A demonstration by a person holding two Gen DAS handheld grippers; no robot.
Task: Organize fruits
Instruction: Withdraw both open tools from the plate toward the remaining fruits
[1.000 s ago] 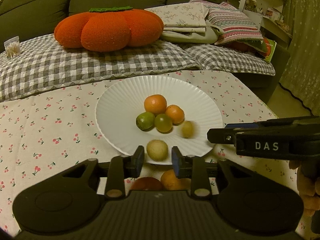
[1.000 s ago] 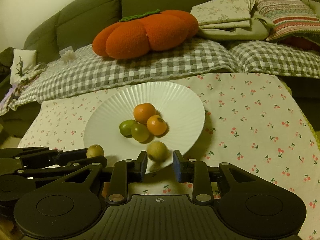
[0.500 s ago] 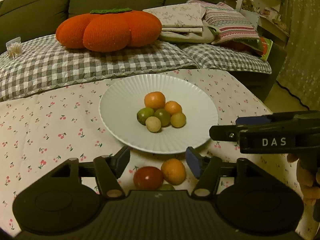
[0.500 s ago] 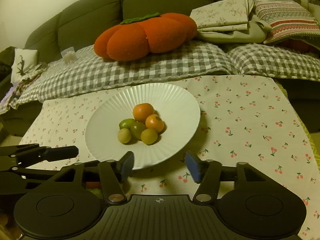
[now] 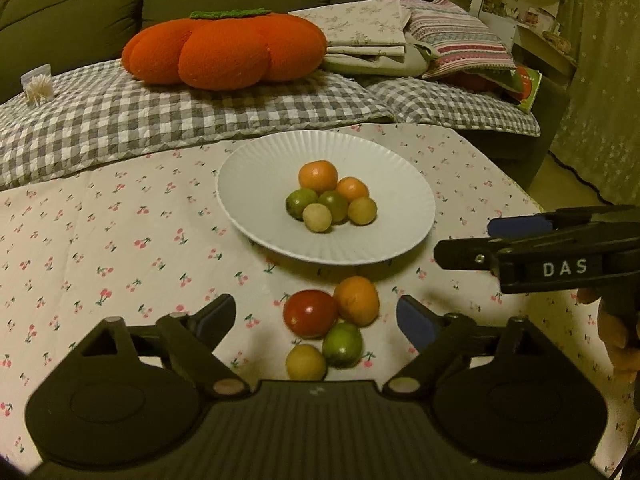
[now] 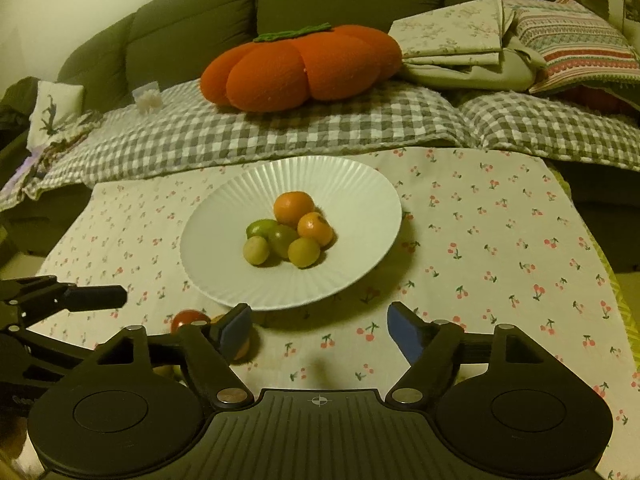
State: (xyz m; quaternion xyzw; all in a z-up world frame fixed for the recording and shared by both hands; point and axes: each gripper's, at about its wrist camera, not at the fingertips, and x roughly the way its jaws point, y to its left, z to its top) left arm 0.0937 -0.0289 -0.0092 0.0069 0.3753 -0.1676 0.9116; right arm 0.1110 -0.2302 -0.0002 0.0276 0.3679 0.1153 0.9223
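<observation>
A white ribbed plate [image 5: 256, 184] [image 6: 360, 184] on the cherry-print tablecloth holds several small fruits: orange, green and yellow ones [image 5: 318, 176] [image 6: 294, 208]. Near the front edge of the cloth lie a red tomato [image 5: 310, 314], an orange fruit [image 5: 356, 300], a green fruit [image 5: 342, 344] and a yellow fruit [image 5: 306, 362]. My left gripper [image 5: 316, 318] is open and empty, its fingers either side of this loose group. My right gripper [image 6: 318, 326] is open and empty, just in front of the plate; it also shows at the right of the left wrist view [image 5: 500, 240].
A sofa with a grey checked blanket [image 5: 160, 116] runs behind the table. On it lie an orange pumpkin cushion [image 5: 224, 52] and folded linens and pillows [image 5: 400, 40]. The table's right edge drops off toward a curtain [image 5: 600, 100].
Both grippers opened and let go of the fruits they carried, which now rest on the plate. Both pulled back from the plate toward the front of the table.
</observation>
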